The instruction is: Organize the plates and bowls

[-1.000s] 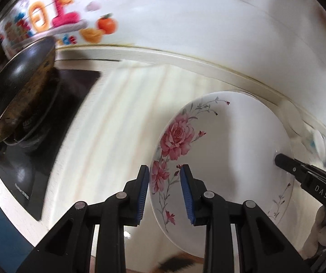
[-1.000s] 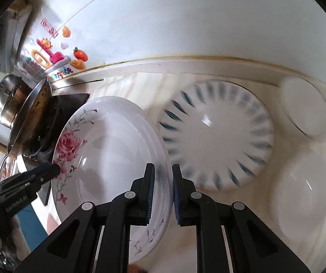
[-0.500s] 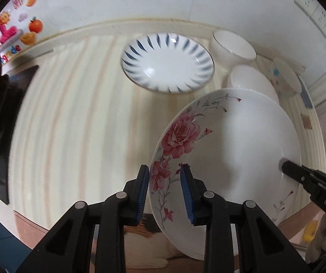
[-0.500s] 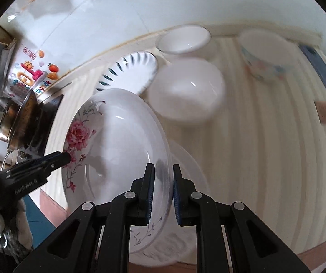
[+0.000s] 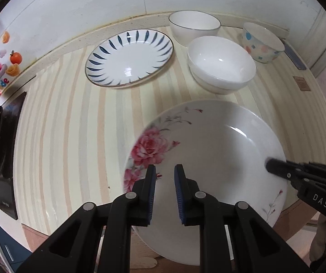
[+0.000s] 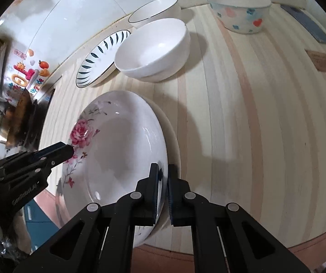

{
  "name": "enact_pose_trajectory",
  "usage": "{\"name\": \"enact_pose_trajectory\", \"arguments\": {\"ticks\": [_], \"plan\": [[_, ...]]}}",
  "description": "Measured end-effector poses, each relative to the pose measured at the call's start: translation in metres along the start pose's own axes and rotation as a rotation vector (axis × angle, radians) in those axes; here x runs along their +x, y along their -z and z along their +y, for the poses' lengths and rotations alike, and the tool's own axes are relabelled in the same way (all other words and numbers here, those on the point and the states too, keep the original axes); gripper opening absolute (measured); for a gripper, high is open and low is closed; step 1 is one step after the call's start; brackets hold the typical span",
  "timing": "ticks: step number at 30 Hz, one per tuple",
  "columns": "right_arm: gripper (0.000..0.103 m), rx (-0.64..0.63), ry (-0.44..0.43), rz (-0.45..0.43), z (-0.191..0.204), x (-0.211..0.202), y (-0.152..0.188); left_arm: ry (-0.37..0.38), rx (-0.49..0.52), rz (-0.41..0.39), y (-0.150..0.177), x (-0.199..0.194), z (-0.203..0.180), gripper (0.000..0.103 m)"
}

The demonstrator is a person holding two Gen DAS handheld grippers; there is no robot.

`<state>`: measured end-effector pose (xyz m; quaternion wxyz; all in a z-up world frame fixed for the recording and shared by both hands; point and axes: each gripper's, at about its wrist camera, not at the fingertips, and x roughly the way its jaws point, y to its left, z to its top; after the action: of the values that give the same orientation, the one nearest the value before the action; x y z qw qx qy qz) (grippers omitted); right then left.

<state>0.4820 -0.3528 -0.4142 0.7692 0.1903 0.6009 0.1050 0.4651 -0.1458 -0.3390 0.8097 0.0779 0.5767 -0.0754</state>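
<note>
A large white plate with pink roses (image 5: 210, 157) hangs low over the striped counter, near its front edge. My left gripper (image 5: 164, 173) is shut on its rose-side rim. My right gripper (image 6: 163, 170) is shut on the opposite rim of the same plate (image 6: 122, 150); a second pale rim (image 6: 174, 141) shows just under it. A blue-patterned plate (image 5: 128, 59) lies at the back. A stack of white bowls (image 5: 219, 66), a single white bowl (image 5: 193, 26) and a spotted bowl (image 5: 261, 43) stand beyond it.
A stove with a dark pan (image 6: 15, 116) is at the left. The tiled wall (image 5: 94, 4) runs behind the dishes. A dark flat object (image 6: 308, 22) and a brown tag (image 6: 321, 61) lie at the right of the counter (image 6: 265, 113).
Both grippers have carried the rose plate from beside the stove to the right and lowered it toward the counter's front. The plate has tipped from steeply tilted to nearly flat.
</note>
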Motion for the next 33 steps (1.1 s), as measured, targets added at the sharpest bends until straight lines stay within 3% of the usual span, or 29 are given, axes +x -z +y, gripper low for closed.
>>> {"name": "enact_pose_trajectory", "arguments": {"ticks": [5, 7, 12, 14, 16, 19, 24, 28, 33], "plan": [[0.010, 0.104, -0.038, 0.031, -0.011, -0.011, -0.003, 0.015, -0.086, -0.043, -0.008, -0.034, 0.020, 0.016], [0.017, 0.123, -0.004, 0.006, -0.013, -0.025, -0.008, 0.009, -0.135, -0.064, -0.016, -0.052, 0.038, 0.017], [0.031, 0.166, -0.027, -0.096, -0.010, -0.069, -0.034, -0.036, -0.260, -0.131, -0.040, -0.078, 0.099, 0.028], [0.044, 0.175, -0.055, -0.117, 0.000, -0.081, -0.055, -0.057, -0.298, -0.129, -0.055, -0.074, 0.126, 0.028], [0.052, 0.164, -0.079, -0.129, 0.019, -0.082, -0.082, -0.050, -0.323, -0.115, -0.069, -0.063, 0.149, 0.029], [0.052, 0.122, -0.061, -0.128, 0.050, -0.066, -0.125, -0.038, -0.333, -0.068, -0.094, -0.033, 0.178, 0.029], [0.052, 0.074, 0.011, -0.033, 0.097, -0.001, -0.207, 0.047, -0.334, 0.033, -0.135, 0.036, 0.204, 0.029], [0.052, 0.020, 0.095, 0.035, 0.114, 0.046, -0.244, 0.084, -0.311, 0.107, -0.158, 0.085, 0.206, 0.029], [0.051, 0.004, 0.181, 0.114, 0.114, 0.087, -0.259, 0.115, -0.277, 0.169, -0.175, 0.125, 0.200, 0.029]]}}
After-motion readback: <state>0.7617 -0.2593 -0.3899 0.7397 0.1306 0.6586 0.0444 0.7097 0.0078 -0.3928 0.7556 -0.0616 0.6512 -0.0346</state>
